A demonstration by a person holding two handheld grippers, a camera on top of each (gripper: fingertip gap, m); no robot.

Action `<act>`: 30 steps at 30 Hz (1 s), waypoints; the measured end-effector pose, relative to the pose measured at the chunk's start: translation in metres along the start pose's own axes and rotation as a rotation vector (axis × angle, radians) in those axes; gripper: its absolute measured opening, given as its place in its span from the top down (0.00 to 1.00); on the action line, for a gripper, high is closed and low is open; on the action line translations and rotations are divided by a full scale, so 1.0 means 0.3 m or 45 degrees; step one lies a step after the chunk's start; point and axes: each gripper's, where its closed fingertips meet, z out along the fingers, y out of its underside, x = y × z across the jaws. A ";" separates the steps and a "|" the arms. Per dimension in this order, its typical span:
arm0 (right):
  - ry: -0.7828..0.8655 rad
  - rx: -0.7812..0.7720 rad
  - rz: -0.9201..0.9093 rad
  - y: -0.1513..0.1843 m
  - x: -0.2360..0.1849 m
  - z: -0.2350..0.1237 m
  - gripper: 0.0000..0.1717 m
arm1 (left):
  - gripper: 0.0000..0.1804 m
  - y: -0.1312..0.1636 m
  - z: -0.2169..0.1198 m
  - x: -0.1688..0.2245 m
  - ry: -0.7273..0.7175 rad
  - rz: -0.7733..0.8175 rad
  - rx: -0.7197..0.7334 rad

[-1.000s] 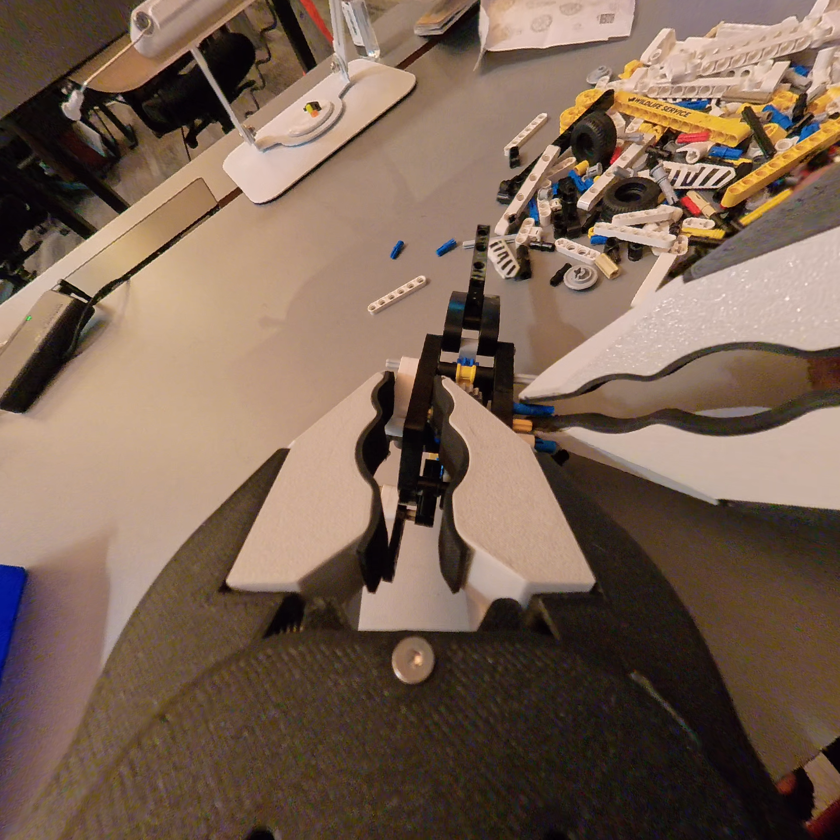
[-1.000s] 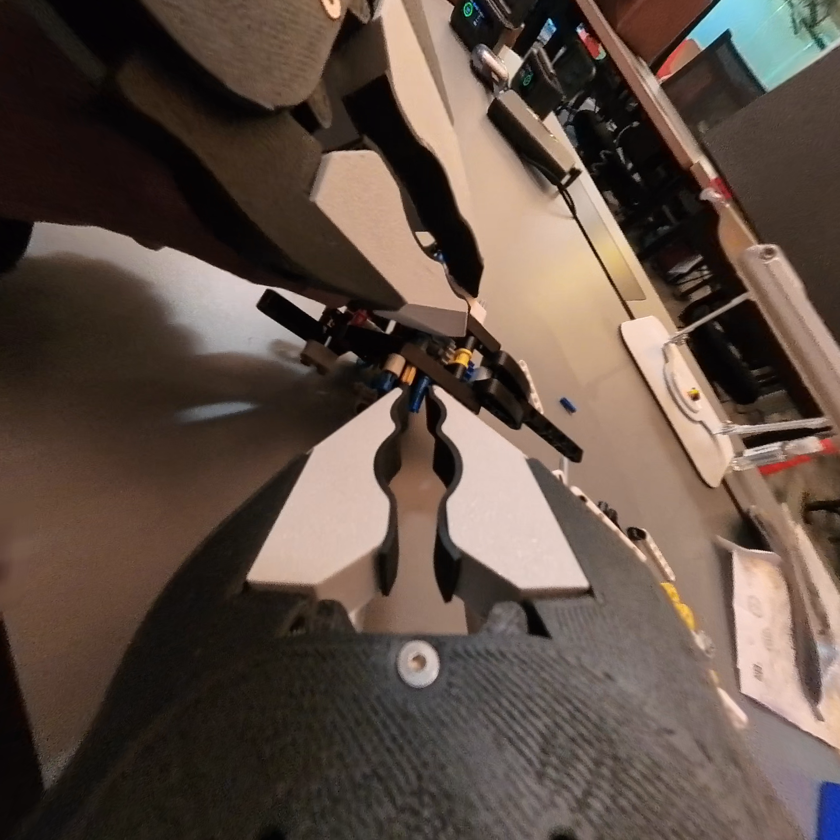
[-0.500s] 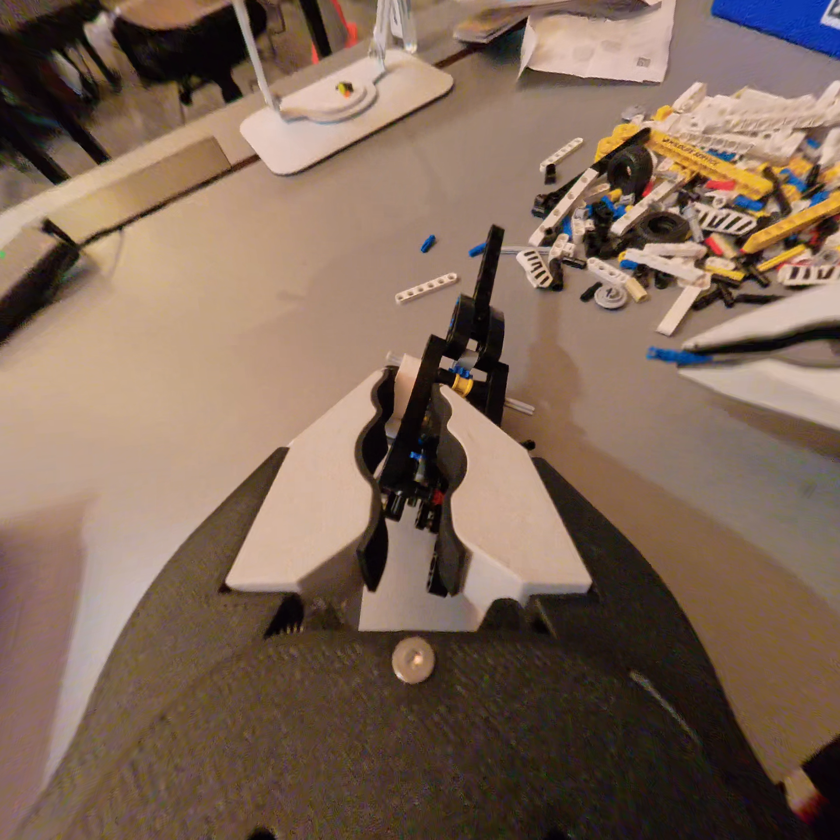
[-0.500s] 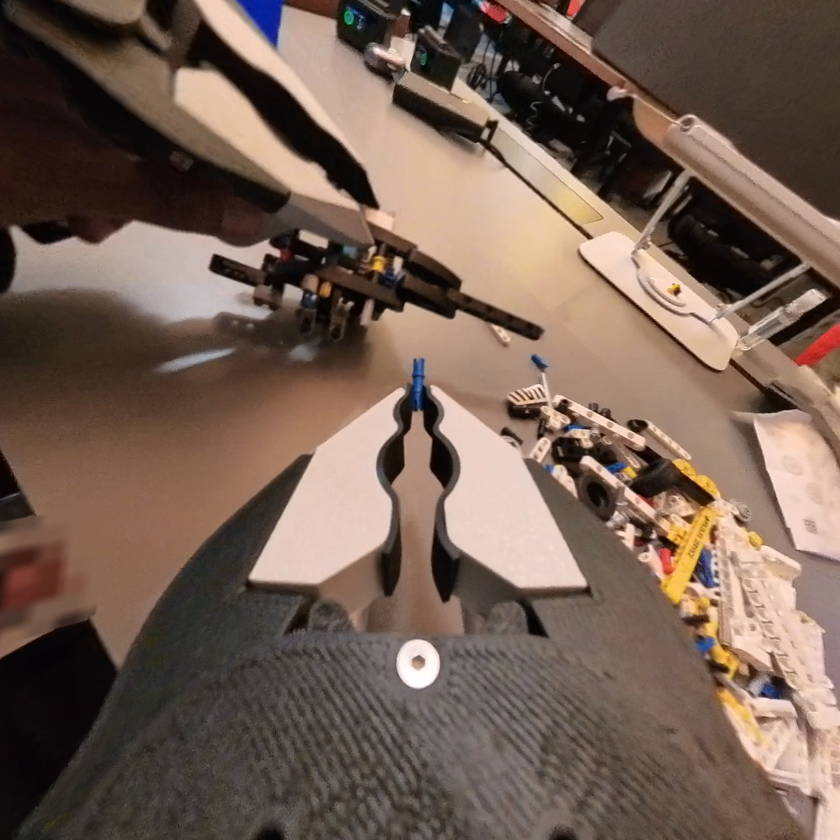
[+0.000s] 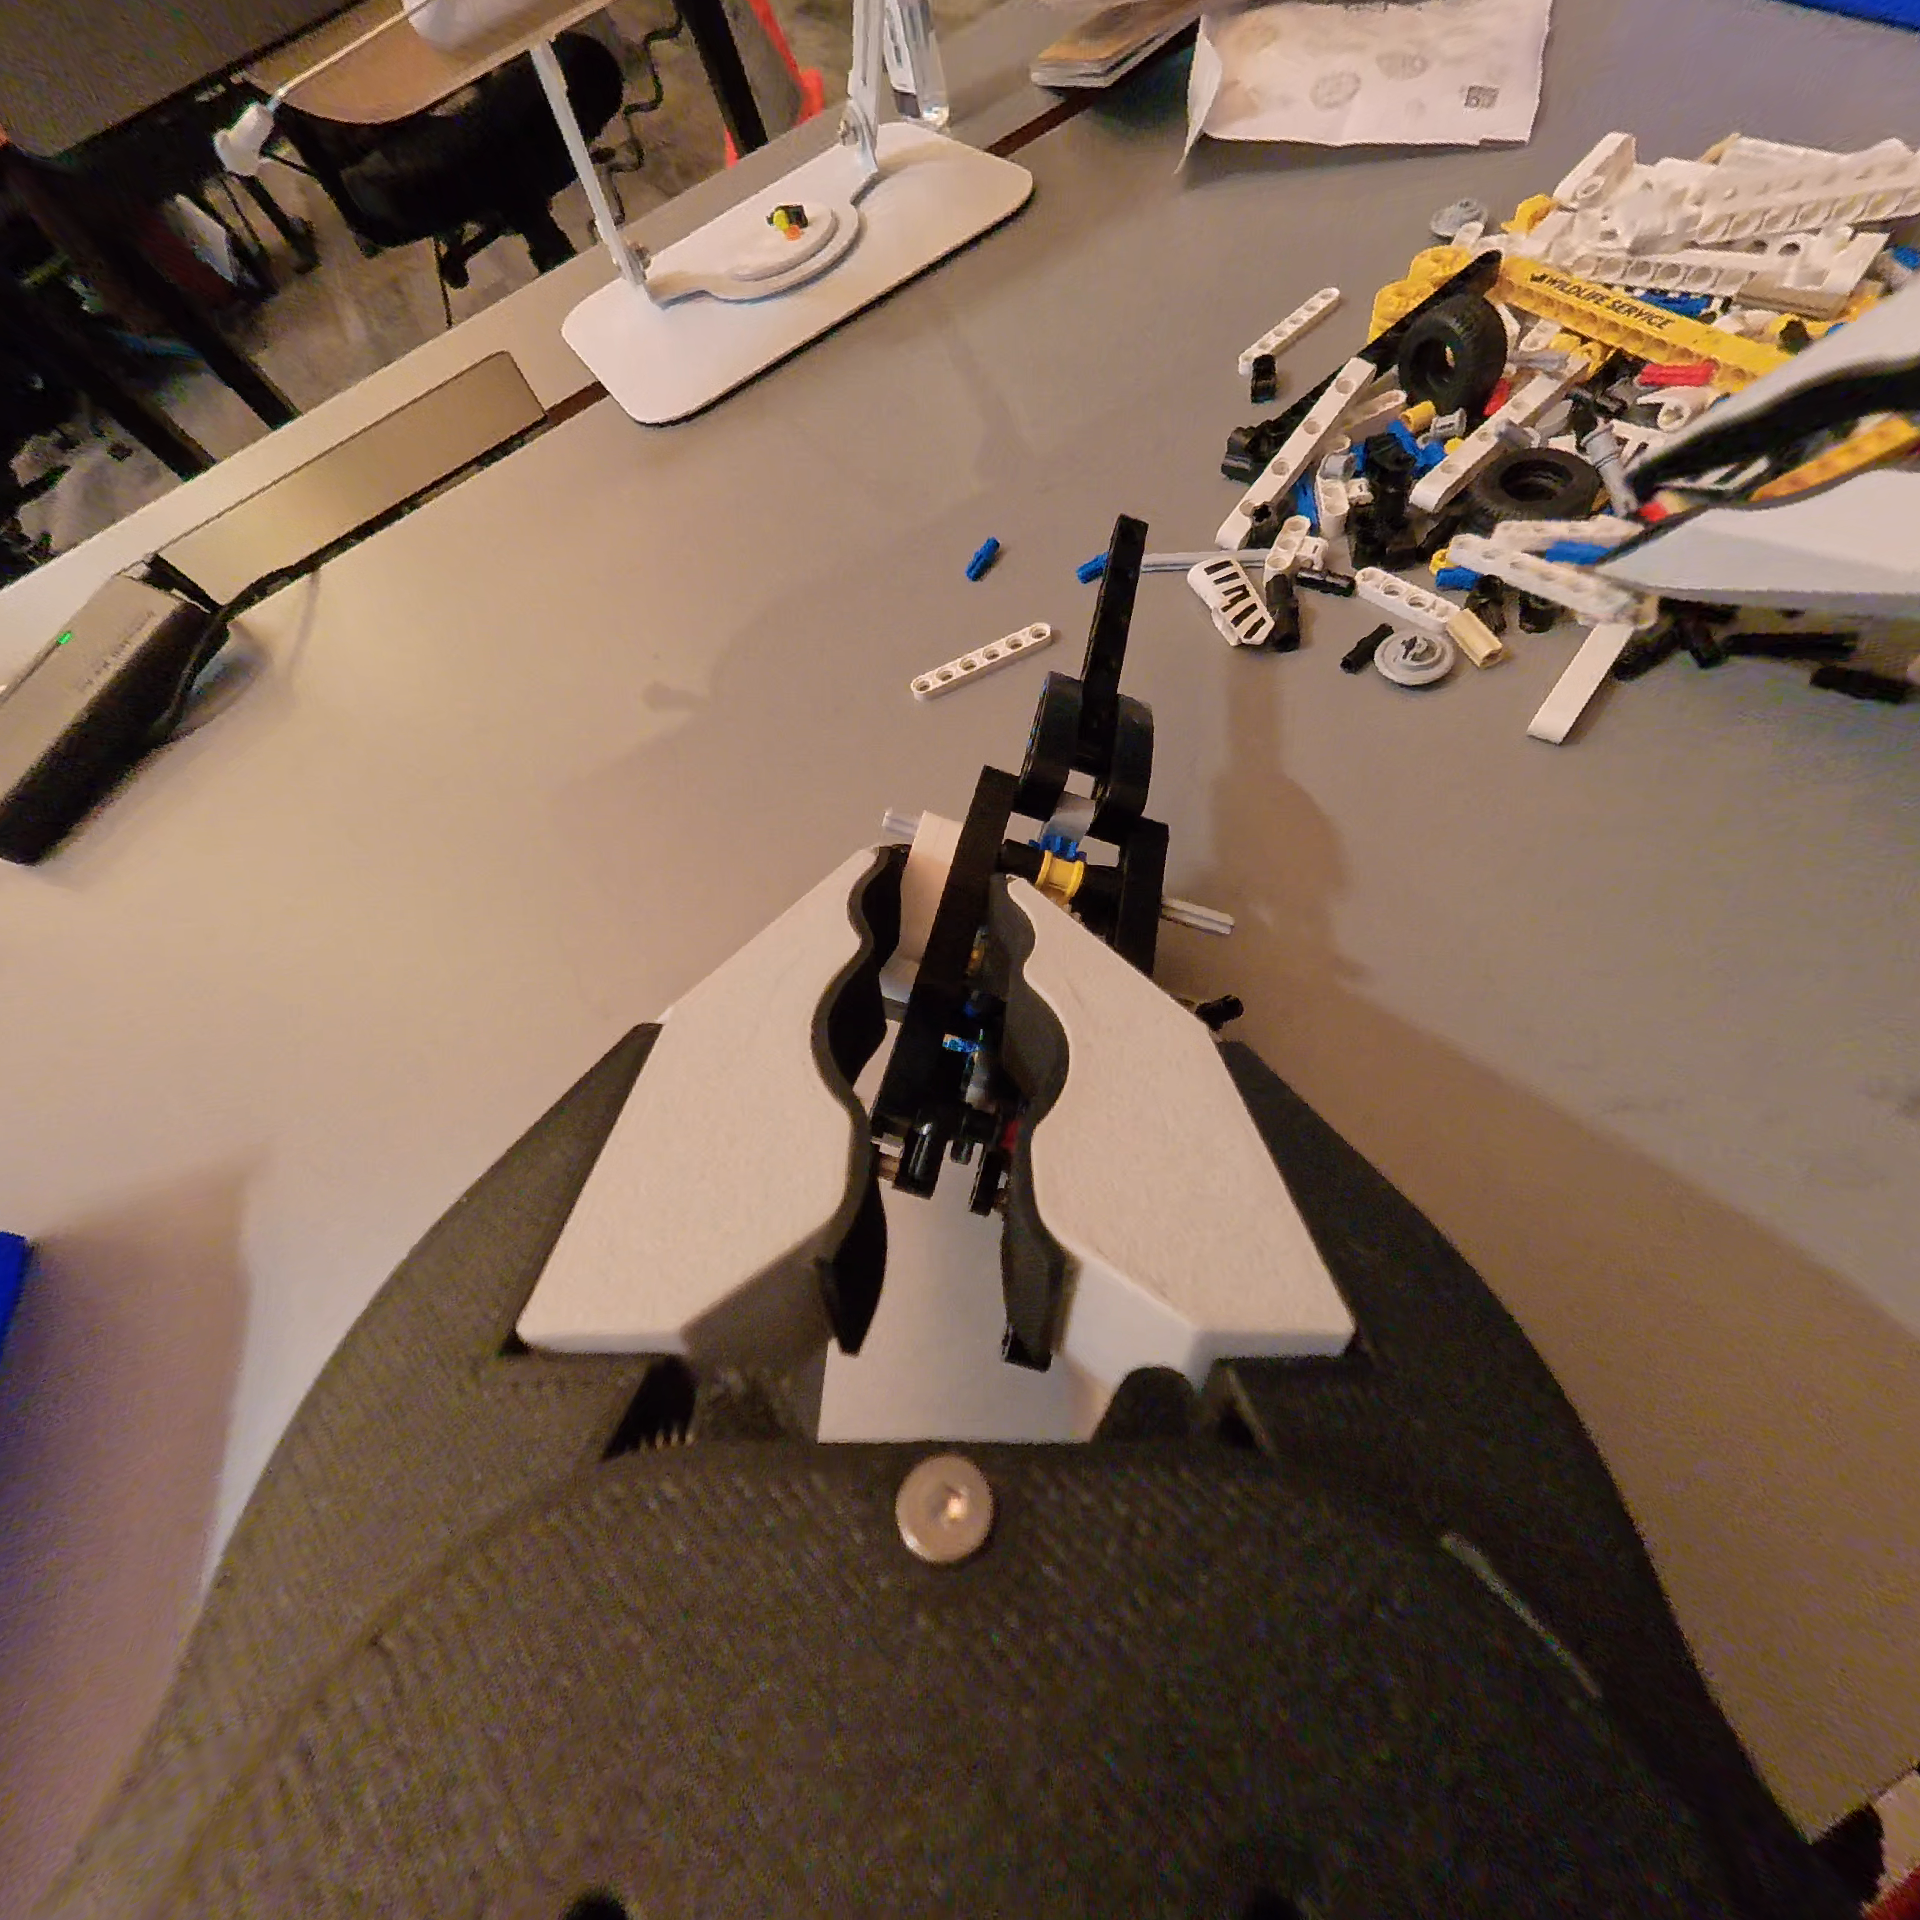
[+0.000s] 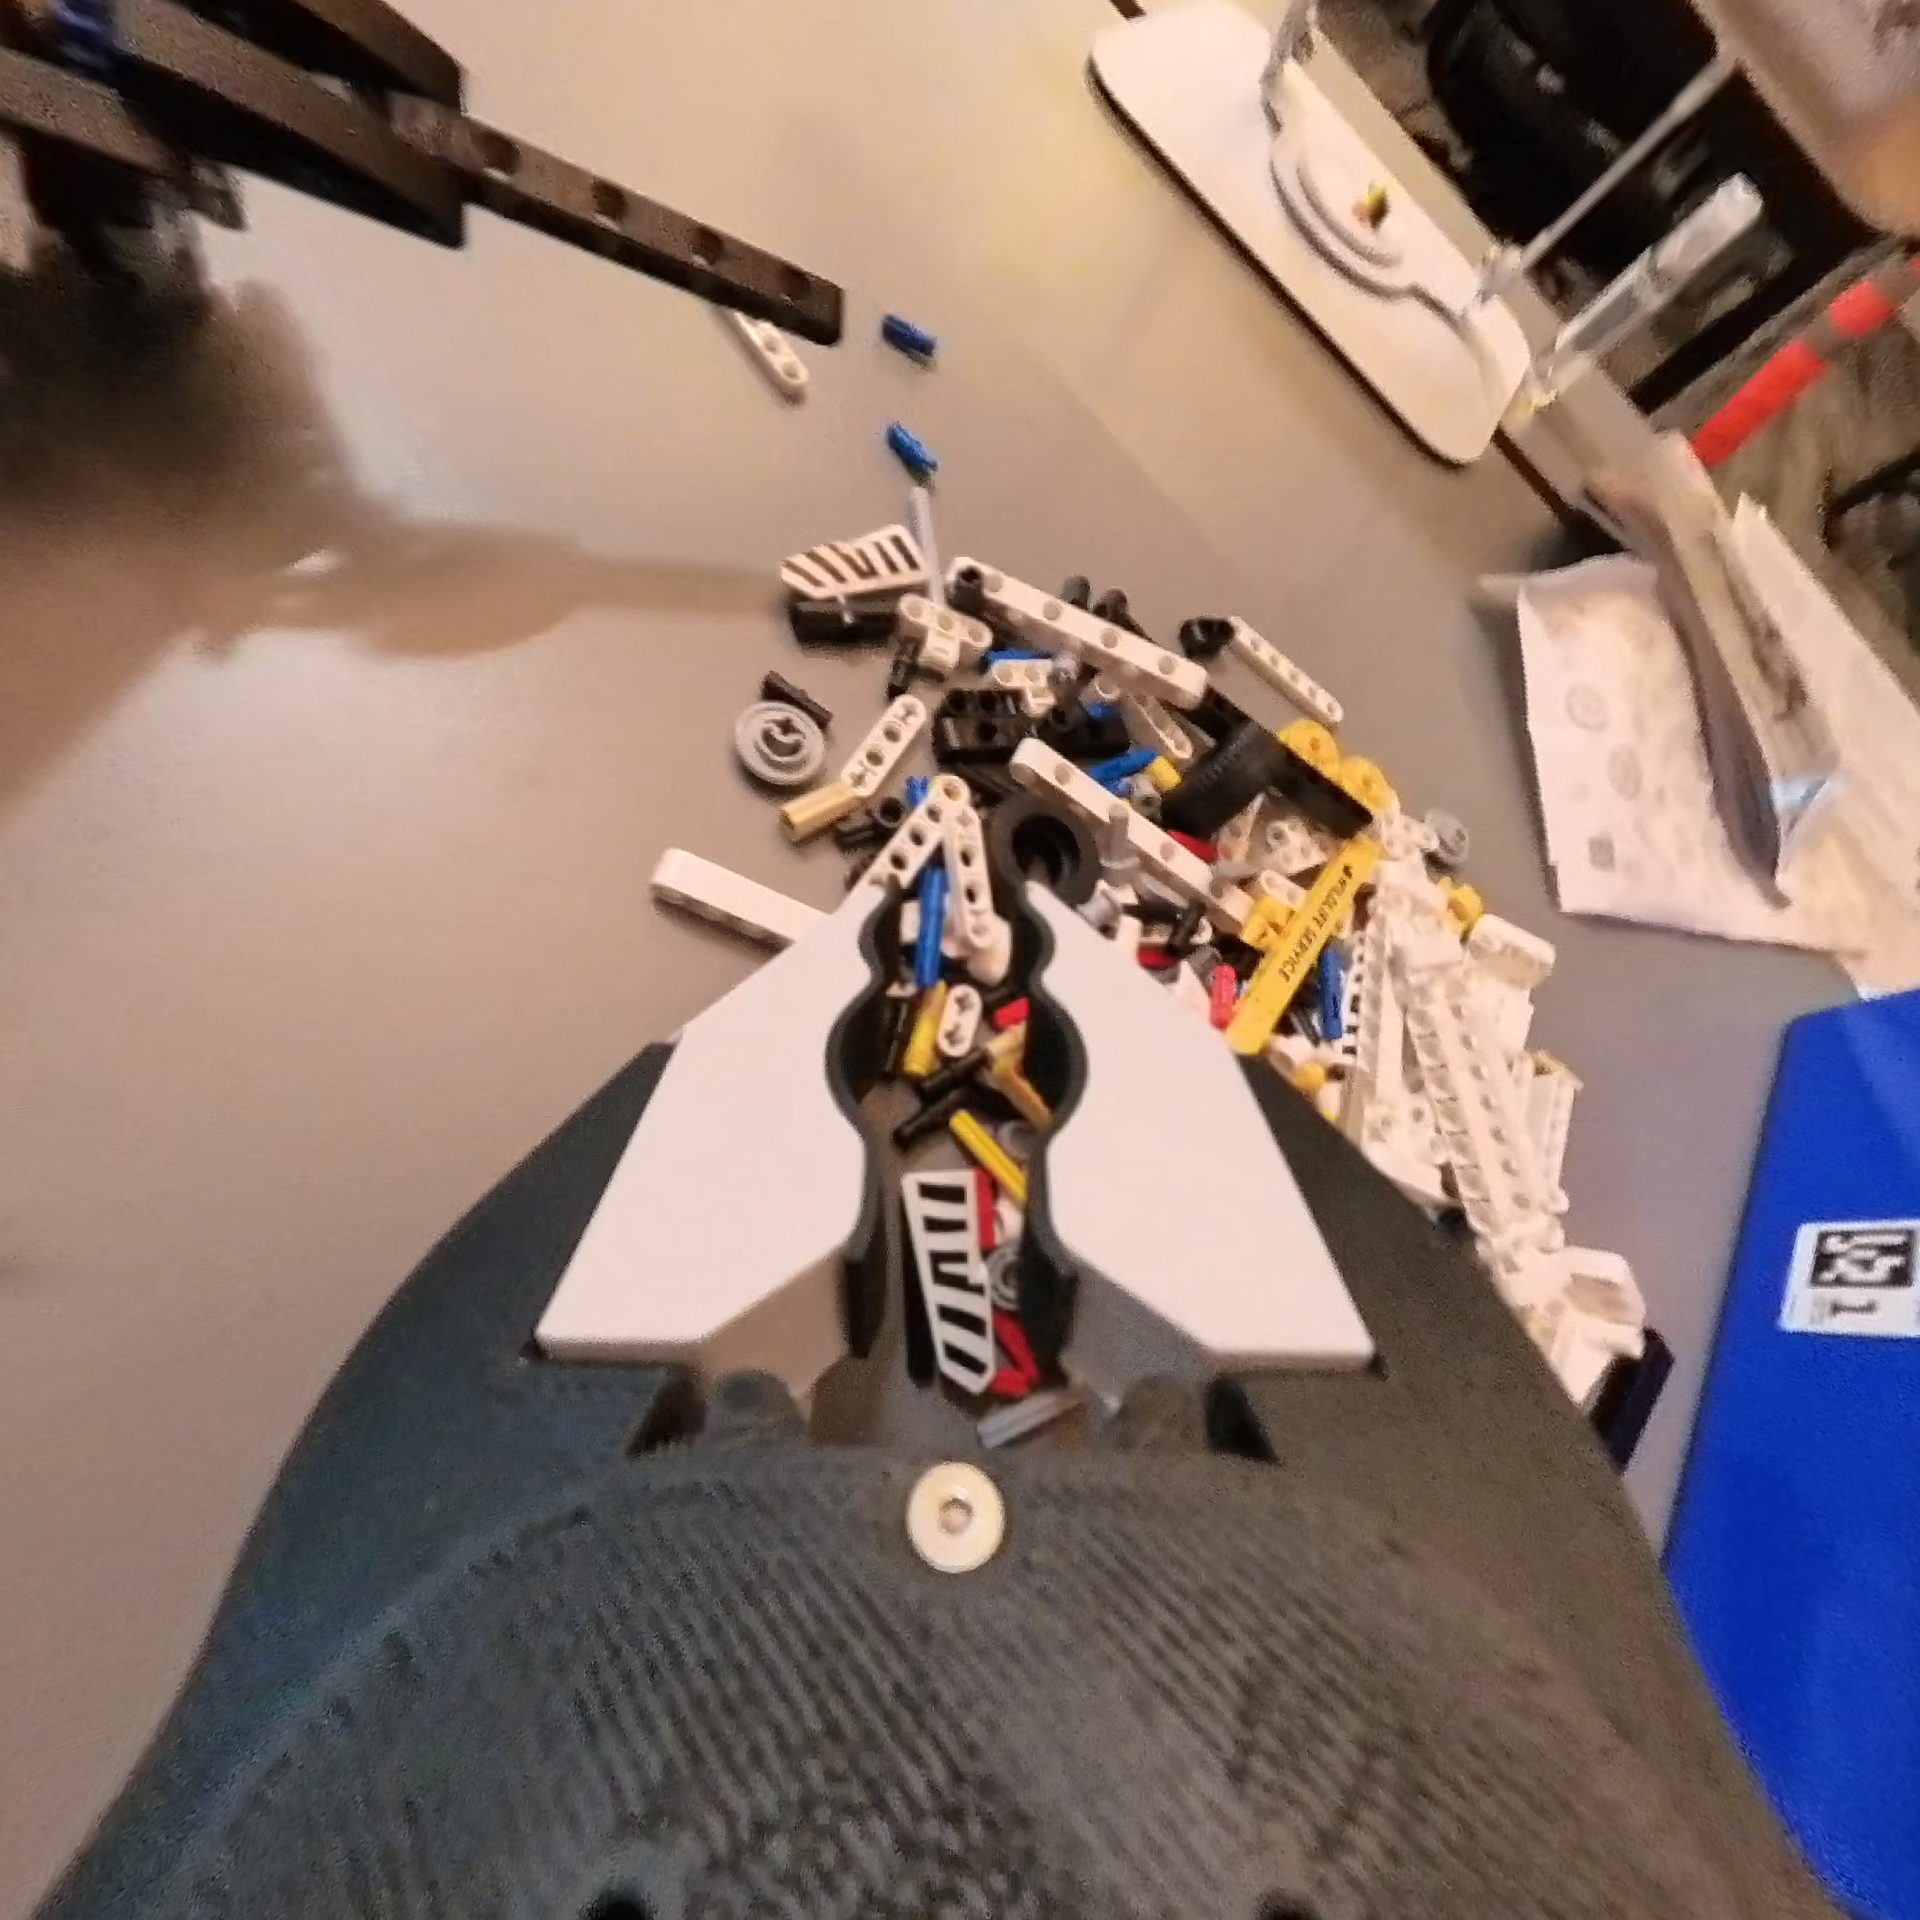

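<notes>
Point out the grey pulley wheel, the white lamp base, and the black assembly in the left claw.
grey pulley wheel (image 6: 777, 740), right wrist view, hub.
white lamp base (image 5: 727, 312), left wrist view, flat plate.
black assembly (image 5: 961, 935), left wrist view, long side beam.

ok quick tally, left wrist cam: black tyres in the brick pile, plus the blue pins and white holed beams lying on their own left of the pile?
Black tyres: 2
Blue pins: 2
White holed beam: 1
Total: 5
</notes>
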 end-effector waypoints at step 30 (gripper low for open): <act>-0.534 0.400 0.066 -0.363 -0.486 -0.032 0.98 | 0.91 0.012 -0.008 -0.034 -0.054 0.015 -0.030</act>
